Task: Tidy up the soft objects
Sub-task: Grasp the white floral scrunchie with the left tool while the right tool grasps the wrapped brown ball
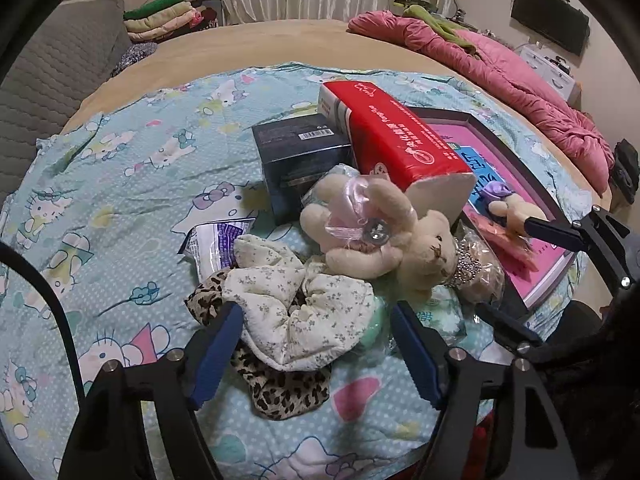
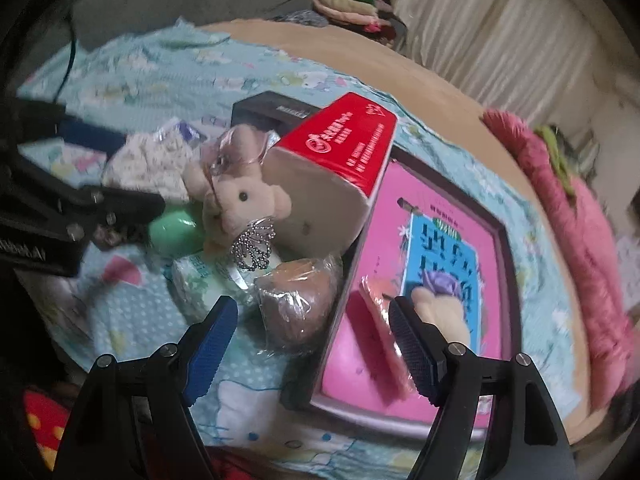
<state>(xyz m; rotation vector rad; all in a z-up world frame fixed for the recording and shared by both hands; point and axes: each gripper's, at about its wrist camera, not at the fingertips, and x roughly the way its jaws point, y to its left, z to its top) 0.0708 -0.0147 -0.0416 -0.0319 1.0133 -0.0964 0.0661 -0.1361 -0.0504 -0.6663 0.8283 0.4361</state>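
In the left wrist view a white floral scrunchie lies on a leopard-print scrunchie. My left gripper stands open around them, its pads not squeezing. Behind them a beige plush rabbit leans on a red tissue pack. In the right wrist view my right gripper is open over a brown plastic-wrapped item and the near edge of a pink box. Inside the box are a small plush with a purple top and a flat pink item. A green ball lies beside the rabbit.
A dark box stands behind the rabbit, and a silver beaded crown hangs by it. Everything rests on a cartoon-cat blanket on a bed. A pink quilt lies at the right, folded clothes at the back, a grey cushion left.
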